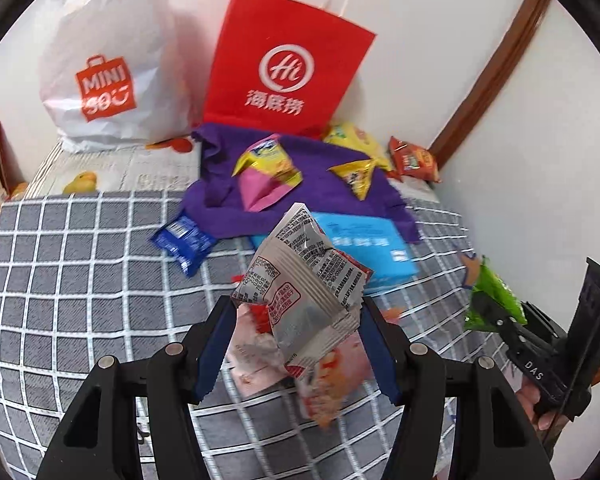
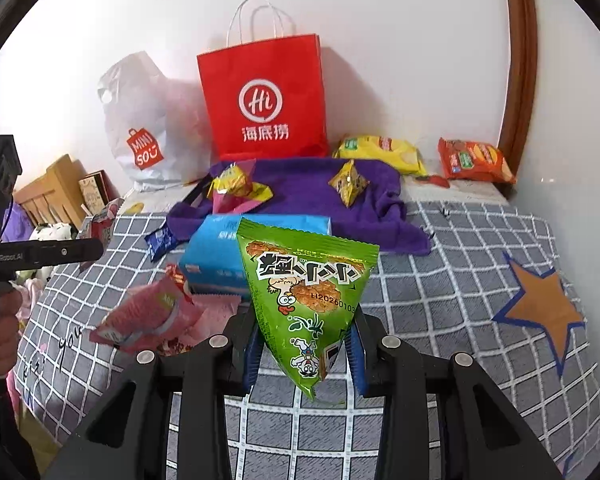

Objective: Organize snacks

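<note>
My left gripper (image 1: 296, 344) is shut on a silver and red snack packet (image 1: 304, 280) and holds it above the checked bed cover; it also shows at the left of the right wrist view (image 2: 100, 226). My right gripper (image 2: 302, 344) is shut on a green triangular snack packet (image 2: 304, 292), also seen at the right of the left wrist view (image 1: 494, 300). A purple cloth (image 1: 316, 160) carries a yellow and pink packet (image 1: 270, 170) and a yellow triangular packet (image 1: 354, 176). A pink packet (image 2: 152, 316) lies under my left gripper.
A red paper bag (image 1: 284, 64) and a white Miniso bag (image 1: 108, 60) stand against the wall. A blue box (image 1: 376, 244) and a dark blue packet (image 1: 184, 240) lie by the cloth. A yellow bag (image 2: 384, 150) and an orange bag (image 2: 476, 160) lie at the back right.
</note>
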`<control>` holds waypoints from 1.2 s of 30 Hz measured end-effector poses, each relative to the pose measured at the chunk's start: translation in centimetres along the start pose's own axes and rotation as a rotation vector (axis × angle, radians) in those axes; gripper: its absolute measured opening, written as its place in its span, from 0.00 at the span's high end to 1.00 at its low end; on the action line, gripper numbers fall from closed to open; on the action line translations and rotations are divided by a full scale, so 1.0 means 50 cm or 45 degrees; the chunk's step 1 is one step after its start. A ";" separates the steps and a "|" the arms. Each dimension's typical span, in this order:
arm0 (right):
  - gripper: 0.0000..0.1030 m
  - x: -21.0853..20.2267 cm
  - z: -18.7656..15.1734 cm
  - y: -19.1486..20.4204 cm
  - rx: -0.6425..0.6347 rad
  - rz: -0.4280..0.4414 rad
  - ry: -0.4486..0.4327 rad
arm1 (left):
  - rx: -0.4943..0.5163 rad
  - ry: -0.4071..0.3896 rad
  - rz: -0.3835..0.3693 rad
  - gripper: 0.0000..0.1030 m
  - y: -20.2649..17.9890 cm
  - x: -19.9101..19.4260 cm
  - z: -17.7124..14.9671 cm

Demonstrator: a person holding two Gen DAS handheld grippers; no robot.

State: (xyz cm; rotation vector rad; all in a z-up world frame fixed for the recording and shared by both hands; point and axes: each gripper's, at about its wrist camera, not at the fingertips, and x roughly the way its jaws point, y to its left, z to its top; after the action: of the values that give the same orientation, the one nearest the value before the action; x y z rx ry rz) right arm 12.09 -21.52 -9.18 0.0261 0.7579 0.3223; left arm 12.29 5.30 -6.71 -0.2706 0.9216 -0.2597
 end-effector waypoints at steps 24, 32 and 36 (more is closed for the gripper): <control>0.65 0.065 0.139 -0.003 -0.017 0.026 0.027 | 0.080 -0.036 -0.010 0.42 -0.095 0.032 0.120; 0.65 0.135 0.202 -0.026 0.007 0.016 0.014 | 0.103 -0.036 0.057 0.42 -0.080 0.072 0.184; 0.65 0.169 0.238 -0.036 0.003 0.006 0.008 | 0.089 -0.021 0.073 0.42 -0.065 0.093 0.221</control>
State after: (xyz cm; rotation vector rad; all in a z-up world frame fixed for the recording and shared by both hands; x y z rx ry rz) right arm 26.39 -19.62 -6.44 0.0291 0.7648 0.3259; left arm 23.57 2.03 -2.73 -0.1813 0.9006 -0.2363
